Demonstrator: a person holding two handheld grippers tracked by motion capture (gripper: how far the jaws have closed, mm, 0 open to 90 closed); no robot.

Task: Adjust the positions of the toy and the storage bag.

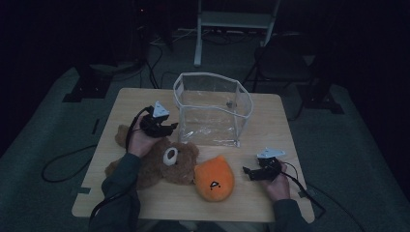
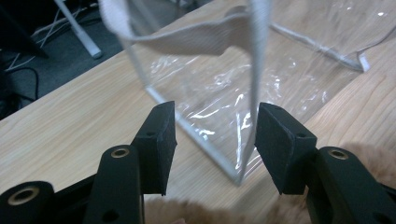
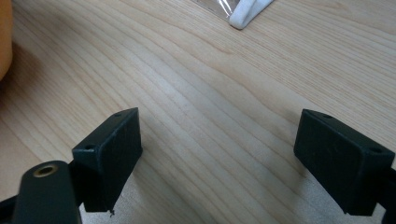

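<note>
Beside the clear bag (image 1: 212,108), left gripper (image 1: 170,127) hovers part-open, empty, near its corner; teddy bear (image 1: 167,162) lies just beneath; right gripper (image 1: 247,172) wide, idle; grip the white rim squarely

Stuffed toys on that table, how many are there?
2. A brown teddy bear lies at the near left, under the person's left forearm. An orange plush toy lies just right of it, touching it. The clear bag behind looks empty.
</note>
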